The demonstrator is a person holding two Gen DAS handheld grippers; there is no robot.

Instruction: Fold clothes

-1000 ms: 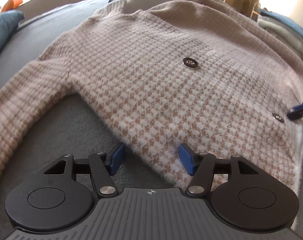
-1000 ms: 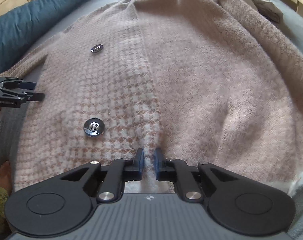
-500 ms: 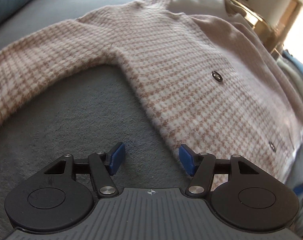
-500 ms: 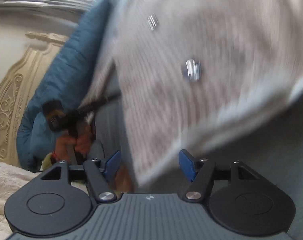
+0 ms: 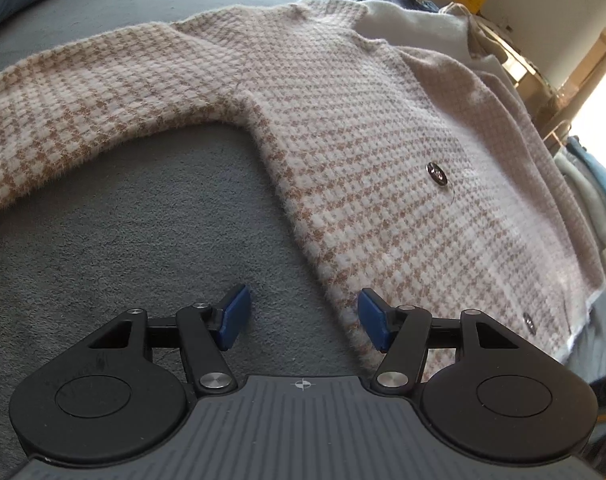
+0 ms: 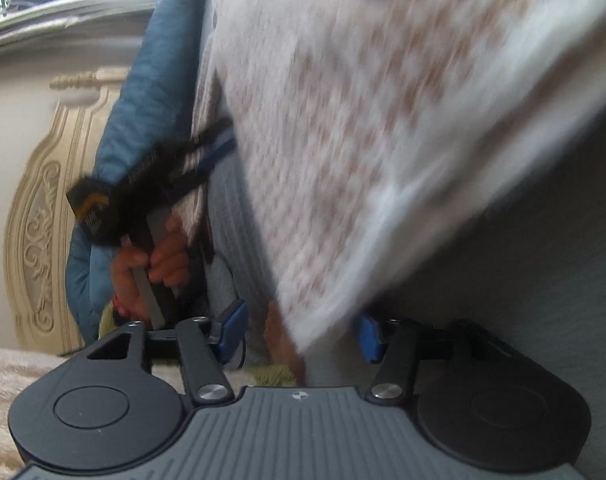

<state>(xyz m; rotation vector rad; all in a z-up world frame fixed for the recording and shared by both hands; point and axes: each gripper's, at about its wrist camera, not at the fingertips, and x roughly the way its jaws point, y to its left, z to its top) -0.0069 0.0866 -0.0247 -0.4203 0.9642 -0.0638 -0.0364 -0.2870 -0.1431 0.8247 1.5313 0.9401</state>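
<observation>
Houndstooth cardigan [image 5: 363, 128]: spread flat on grey bed cover [image 5: 115, 240], sleeve running far left, two dark buttons [image 5: 437, 174] on its front. Left claw [image 5: 303, 320]: jaws apart, empty, its right pad at the cardigan's side edge. Right claw [image 6: 299, 334]: jaws lately closing, still apart, hem corner blurred between them. Blue pillow [image 6: 143, 92] and carved headboard [image 6: 43, 216] at left; bare cover near left.
</observation>
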